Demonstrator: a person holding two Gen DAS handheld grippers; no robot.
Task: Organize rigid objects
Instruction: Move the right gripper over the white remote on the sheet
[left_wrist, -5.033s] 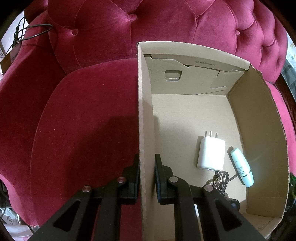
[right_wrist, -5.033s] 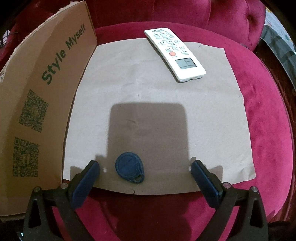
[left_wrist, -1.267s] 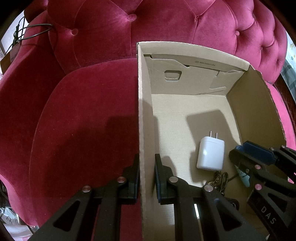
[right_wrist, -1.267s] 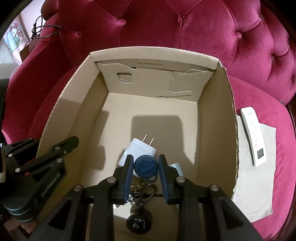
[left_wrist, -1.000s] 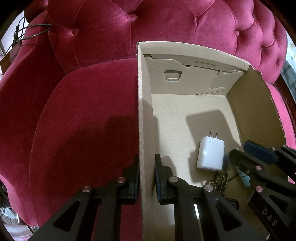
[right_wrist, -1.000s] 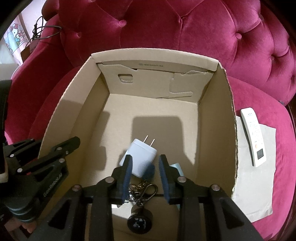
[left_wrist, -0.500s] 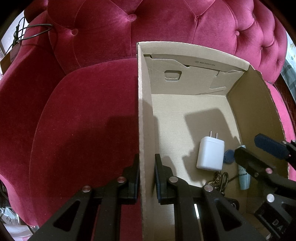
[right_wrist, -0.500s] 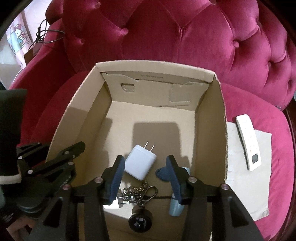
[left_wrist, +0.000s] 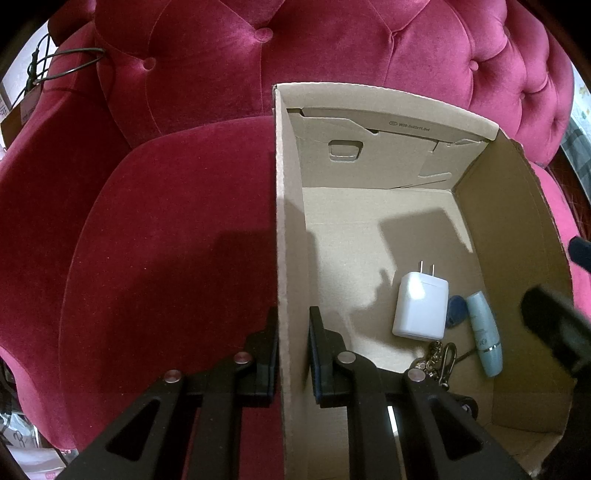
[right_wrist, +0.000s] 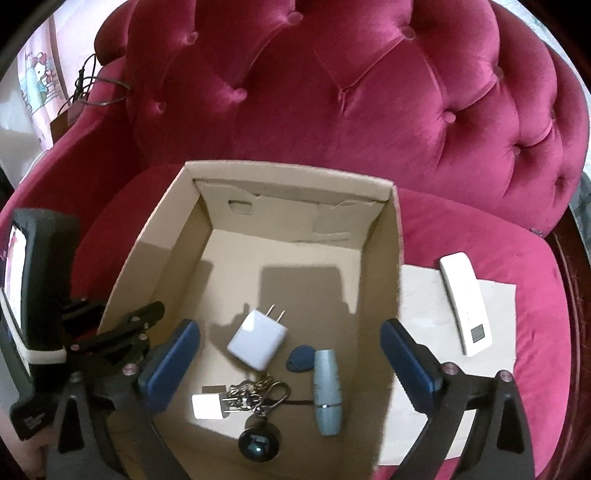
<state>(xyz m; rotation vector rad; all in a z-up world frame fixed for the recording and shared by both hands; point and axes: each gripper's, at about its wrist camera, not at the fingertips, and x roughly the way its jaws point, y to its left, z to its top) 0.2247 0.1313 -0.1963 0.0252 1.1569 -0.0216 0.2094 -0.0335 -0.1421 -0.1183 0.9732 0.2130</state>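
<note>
1. Left wrist view: the left gripper (left_wrist: 291, 354) is clamped on the left wall of the cardboard box (left_wrist: 286, 229), one finger outside against the red velvet sofa (left_wrist: 166, 221), the other inside the box.
2. On the box floor, ahead and to the right of that gripper, a white charger (left_wrist: 419, 310) lies flat with its prongs pointing to the far wall. A blue key fob (left_wrist: 456, 315) lies between the charger and a pale blue tube (left_wrist: 484, 332), touching or nearly touching both. A metal keychain (left_wrist: 441, 360) lies just below the charger.
3. The right gripper (left_wrist: 554, 325) shows only as a dark blurred shape at the right edge, above the box's right wall.
4. Right wrist view: the right gripper (right_wrist: 291, 363) is above the box (right_wrist: 388, 258), its jaws opening wide with nothing pressed between the pads. The key fob (right_wrist: 299, 358) lies free on the floor below, midway between the fingers, beside the tube (right_wrist: 327, 391) and the charger (right_wrist: 258, 339).
5. Nearer the camera lie a smaller white plug (right_wrist: 207, 406), the keychain (right_wrist: 258, 393) and a round black piece (right_wrist: 258, 443).
6. Outside the box, to the right, a white remote (right_wrist: 465, 306) rests on a sheet of paper (right_wrist: 424, 302). The left gripper (right_wrist: 122, 332) holds the left wall.
</note>
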